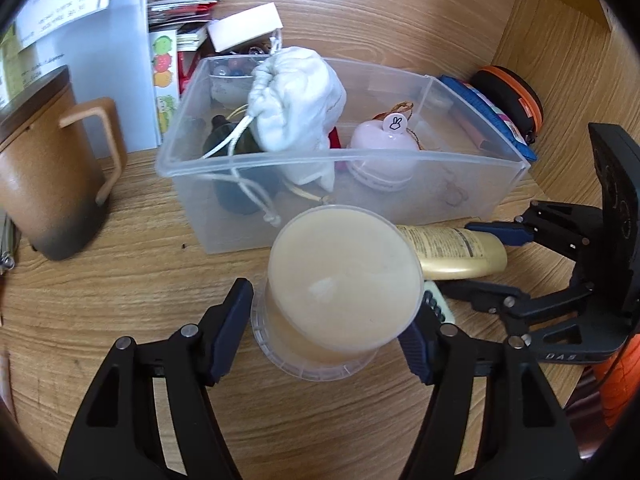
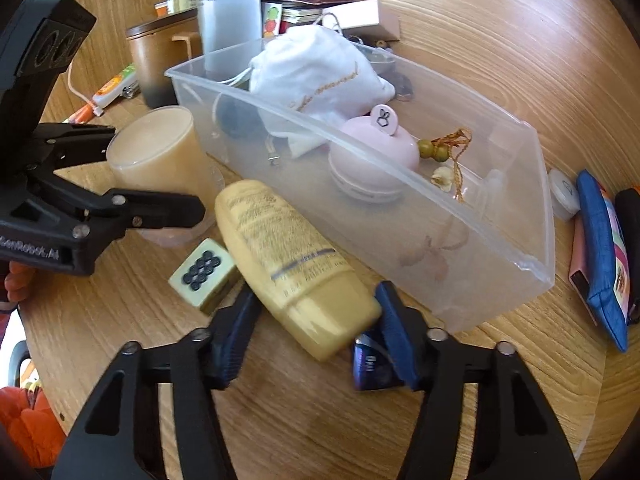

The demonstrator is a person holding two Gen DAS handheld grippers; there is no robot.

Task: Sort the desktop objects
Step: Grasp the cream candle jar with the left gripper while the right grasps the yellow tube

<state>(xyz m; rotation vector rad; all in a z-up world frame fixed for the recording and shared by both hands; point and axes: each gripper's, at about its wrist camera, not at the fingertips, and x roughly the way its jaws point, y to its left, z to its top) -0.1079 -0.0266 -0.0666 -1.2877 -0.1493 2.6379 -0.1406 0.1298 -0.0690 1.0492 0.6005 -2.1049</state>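
On a wooden table (image 1: 120, 264), two hand-held grippers work side by side in front of a clear plastic bin (image 1: 344, 168). The left gripper (image 1: 328, 320) is clamped on a clear tub of beige cream (image 1: 344, 276), its blue pads pressed against the tub's lower sides; the tub stands upright just in front of the bin's near wall. In the right wrist view the same tub (image 2: 160, 160) sits between the black fingers of the left gripper (image 2: 160, 168).

The right gripper (image 2: 316, 324) straddles the lower end of a gold lotion bottle (image 2: 288, 264) lying on its side on the table, next to the bin's long wall (image 2: 440, 240). Its pads lie close against the bottle, though motion blur leaves it unclear whether both pads press on it. A cream tile with dark dots (image 2: 202, 274) rests just beside the bottle, and a small dark blue item (image 2: 370, 364) lies under the gripper's right finger.

Inside the bin are a white drawstring pouch (image 1: 296, 108), a pink round case with a rabbit badge (image 1: 380, 148) and a dark object (image 1: 228, 148) partly hidden by the pouch. A brown mug with a lid (image 1: 52, 176) stands to the bin's left, a blue pouch (image 2: 604, 256) lies beyond its right end, and stacked papers and boxes (image 1: 184, 8) crowd the back.
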